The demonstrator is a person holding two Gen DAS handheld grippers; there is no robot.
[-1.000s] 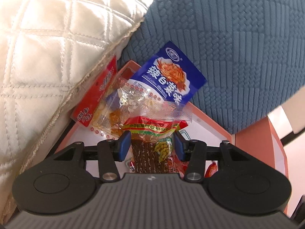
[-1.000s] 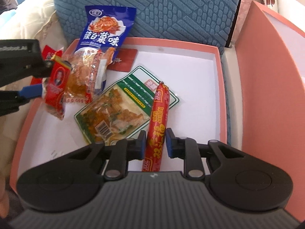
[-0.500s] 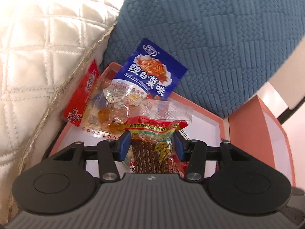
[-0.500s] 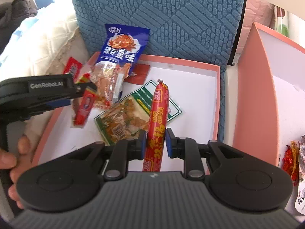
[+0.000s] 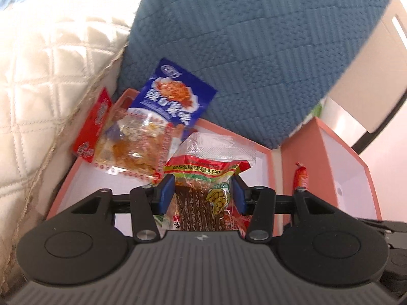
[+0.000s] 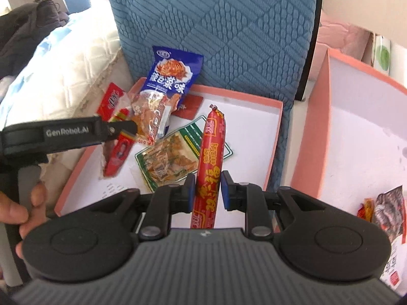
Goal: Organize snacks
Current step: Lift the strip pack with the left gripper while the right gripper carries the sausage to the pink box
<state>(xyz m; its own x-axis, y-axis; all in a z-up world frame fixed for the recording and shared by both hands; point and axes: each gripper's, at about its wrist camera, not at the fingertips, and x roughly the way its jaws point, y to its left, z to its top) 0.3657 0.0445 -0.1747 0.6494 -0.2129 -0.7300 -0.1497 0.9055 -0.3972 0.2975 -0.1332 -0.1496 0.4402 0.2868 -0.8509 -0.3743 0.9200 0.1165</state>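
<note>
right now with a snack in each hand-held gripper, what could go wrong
1. The right hand-held gripper grips the sausage near its lower part, so the long free end may swing or slip.
2. The left hand-held gripper pinches a crinkly packet hanging over the tray; it could snag the leaning blue bag.

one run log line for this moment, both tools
left tool: shut on red snack packet | right tool: shut on red sausage | both held above pink tray | other snacks lie in tray
</note>
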